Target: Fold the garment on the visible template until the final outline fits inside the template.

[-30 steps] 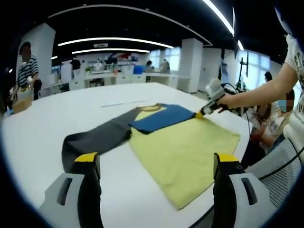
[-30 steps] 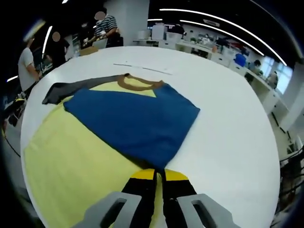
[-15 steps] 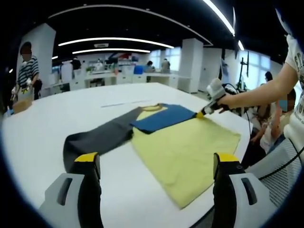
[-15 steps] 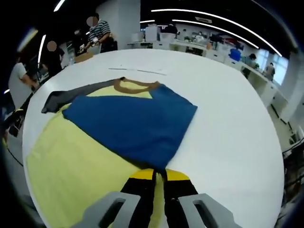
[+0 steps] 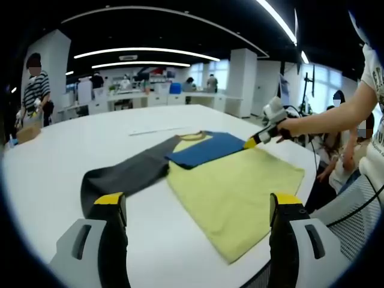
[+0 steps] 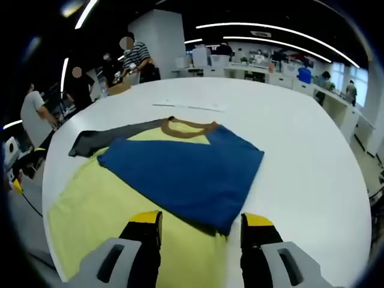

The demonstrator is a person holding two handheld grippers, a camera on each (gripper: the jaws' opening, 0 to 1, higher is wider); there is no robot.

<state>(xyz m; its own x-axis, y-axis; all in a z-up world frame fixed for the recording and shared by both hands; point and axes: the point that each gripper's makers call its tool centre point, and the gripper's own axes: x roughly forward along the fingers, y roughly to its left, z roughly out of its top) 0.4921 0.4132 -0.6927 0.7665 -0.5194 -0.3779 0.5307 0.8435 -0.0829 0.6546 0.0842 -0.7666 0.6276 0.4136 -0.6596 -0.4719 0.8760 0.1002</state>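
The right gripper (image 6: pixel 201 223) spread its fingers, let go of the blue sleeve (image 6: pixel 186 171), and lifted off the garment.

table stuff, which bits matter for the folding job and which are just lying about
For the job:
- garment, blue sleeve folded over yellow body
- grey sleeve spread flat
- right tool, open
- left tool, open

Lying about:
- white strip beyond the collar
- cardboard box

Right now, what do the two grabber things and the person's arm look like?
Each gripper has two black jaws with yellow tips on grey plastic bases with dark slots: the left gripper and the right gripper. In the left gripper view, the right gripper has a grey body. The person wears a white short-sleeved T-shirt with dark print.
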